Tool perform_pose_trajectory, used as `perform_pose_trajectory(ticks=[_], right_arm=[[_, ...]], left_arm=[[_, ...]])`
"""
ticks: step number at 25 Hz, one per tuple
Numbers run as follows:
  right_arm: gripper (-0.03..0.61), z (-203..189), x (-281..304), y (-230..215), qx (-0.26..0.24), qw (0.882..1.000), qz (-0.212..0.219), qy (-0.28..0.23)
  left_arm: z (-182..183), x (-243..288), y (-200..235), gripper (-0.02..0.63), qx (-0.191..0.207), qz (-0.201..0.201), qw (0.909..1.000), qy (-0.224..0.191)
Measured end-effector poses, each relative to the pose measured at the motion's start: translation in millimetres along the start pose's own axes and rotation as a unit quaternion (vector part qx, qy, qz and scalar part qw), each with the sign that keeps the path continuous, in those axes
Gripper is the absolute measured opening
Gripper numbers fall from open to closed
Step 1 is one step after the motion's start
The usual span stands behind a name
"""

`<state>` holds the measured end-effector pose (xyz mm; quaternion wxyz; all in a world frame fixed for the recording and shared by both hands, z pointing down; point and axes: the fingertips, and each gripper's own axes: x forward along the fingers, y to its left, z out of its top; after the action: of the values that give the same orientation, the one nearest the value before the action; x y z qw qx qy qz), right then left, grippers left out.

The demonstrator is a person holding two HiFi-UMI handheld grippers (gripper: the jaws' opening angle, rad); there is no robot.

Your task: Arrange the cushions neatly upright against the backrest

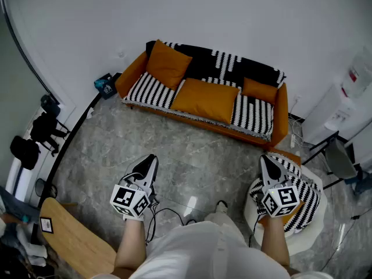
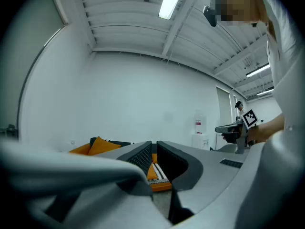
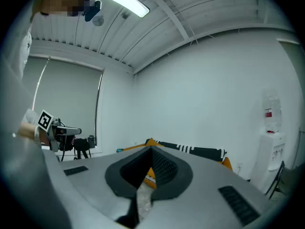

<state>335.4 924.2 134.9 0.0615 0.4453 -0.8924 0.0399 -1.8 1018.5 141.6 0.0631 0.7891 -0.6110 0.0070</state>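
Facing the sofa, left gripper and right gripper clenched empty, we judge the flat orange cushion at seat centre needs lifting first.

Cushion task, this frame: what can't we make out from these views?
- Left gripper view: the left gripper blocks most of the sofa; only one orange cushion shows clear.
- Right gripper view: the right gripper covers the seat; little beyond the top of the backrest shows.
- Head view: whether the small right cushion leans on the backrest is too small to tell.
- Head view: blue item beside the sofa, too small to identify.
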Motion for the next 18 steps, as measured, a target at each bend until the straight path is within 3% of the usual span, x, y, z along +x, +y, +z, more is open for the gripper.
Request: perform_pose_trajectory(ticks=[10, 18], right_arm=[[0.017, -4, 17, -15, 0.0, 1.0, 0.005, 0.002], [0.017, -10, 36, -57, 0.026, 1.0, 0.01, -0.001]], left_arm=[[-4, 26, 2, 0.052, -0.002, -0.004, 1.0, 0.003], [-5, 63, -3, 0.052, -0.008, 0.006, 0.9999, 0.006]])
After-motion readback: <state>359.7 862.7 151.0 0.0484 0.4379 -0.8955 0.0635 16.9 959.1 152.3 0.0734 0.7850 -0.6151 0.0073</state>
